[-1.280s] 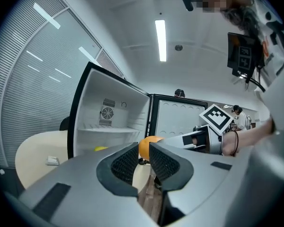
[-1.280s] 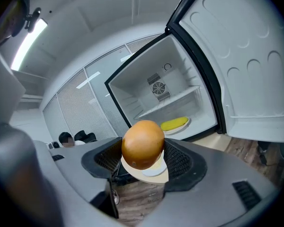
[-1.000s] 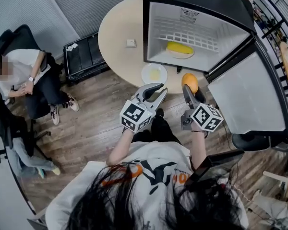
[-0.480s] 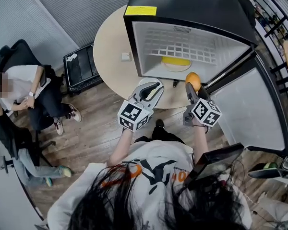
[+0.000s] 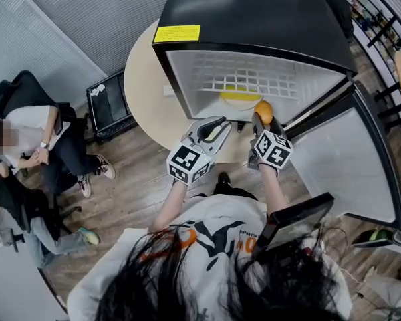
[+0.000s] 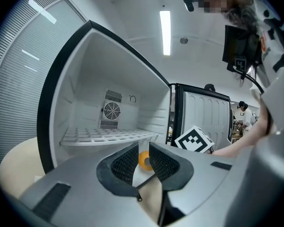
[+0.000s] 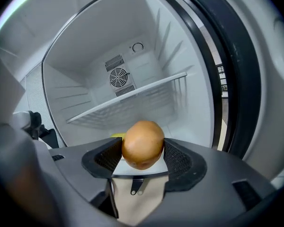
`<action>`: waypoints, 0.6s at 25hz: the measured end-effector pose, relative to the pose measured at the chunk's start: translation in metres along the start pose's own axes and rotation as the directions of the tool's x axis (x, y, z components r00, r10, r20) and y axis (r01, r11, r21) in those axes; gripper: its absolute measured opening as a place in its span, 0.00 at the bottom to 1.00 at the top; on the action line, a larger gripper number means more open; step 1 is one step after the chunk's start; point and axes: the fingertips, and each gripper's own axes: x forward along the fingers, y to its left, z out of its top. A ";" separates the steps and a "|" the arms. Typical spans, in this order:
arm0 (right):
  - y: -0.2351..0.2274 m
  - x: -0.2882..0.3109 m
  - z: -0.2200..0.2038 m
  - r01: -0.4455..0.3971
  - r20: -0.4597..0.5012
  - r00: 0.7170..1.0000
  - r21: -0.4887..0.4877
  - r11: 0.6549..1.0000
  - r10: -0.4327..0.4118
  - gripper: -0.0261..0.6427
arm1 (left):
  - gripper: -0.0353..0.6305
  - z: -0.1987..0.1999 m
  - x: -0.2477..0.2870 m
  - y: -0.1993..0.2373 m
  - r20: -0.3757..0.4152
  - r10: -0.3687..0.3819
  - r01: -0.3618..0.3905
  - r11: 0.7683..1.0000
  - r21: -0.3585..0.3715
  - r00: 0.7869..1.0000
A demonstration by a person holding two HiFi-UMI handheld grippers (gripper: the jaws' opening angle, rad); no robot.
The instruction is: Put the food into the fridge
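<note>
A small black fridge [image 5: 254,19] stands on the round table with its door [image 5: 347,159] swung open to the right. Inside are a white wire shelf [image 7: 128,103] and a yellow food [image 5: 239,95] on the floor below it. My right gripper [image 5: 262,116] is shut on an orange [image 7: 142,144], held at the fridge's mouth. In the left gripper view the orange [image 6: 143,159] shows far off through the jaw gap. My left gripper [image 5: 219,127] hovers over the table's edge, just left of the right one, with its jaws a little apart and nothing between them.
The round beige table [image 5: 144,92] carries the fridge and a small white object [image 5: 168,90]. A black case [image 5: 107,102] lies on the wooden floor to the left, beside a seated person [image 5: 33,139]. A dark screen [image 5: 294,223] stands close by my right arm.
Both grippers have moved closer to the fridge. The orange now sits at the fridge's opening. The white plate on the table is no longer in sight.
</note>
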 end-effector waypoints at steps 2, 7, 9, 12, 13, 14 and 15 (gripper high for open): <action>-0.005 0.011 -0.001 0.033 0.000 0.999 -0.012 0.999 -0.033 0.47 | 0.16 0.001 0.003 0.002 -0.003 -0.004 0.004 1.000 0.005 1.000; -0.022 0.034 -0.004 0.098 -0.012 0.995 -0.011 0.995 -0.098 0.47 | 0.16 0.003 0.004 0.011 -0.011 0.007 -0.007 1.000 0.017 1.000; -0.031 0.039 -0.004 0.121 -0.017 0.993 -0.005 0.993 -0.121 0.47 | 0.16 0.004 0.003 0.015 -0.009 0.014 -0.014 1.000 0.017 1.000; -0.042 0.047 0.002 0.158 -0.017 0.987 0.011 0.987 -0.158 0.47 | 0.16 0.002 0.002 0.023 -0.014 0.025 -0.025 1.000 0.012 1.000; -0.044 0.050 0.002 0.166 -0.020 0.986 0.019 0.986 -0.165 0.47 | 0.16 0.000 0.002 0.025 -0.017 0.028 -0.028 1.000 0.009 0.999; -0.047 0.053 0.002 0.171 -0.024 0.985 0.028 0.985 -0.170 0.47 | 0.16 -0.001 0.002 0.027 -0.021 0.030 -0.030 1.000 0.007 0.999; -0.048 0.055 0.002 0.174 -0.027 0.985 0.037 0.984 -0.173 0.47 | 0.16 -0.003 0.003 0.027 -0.024 0.030 -0.030 1.000 0.006 0.999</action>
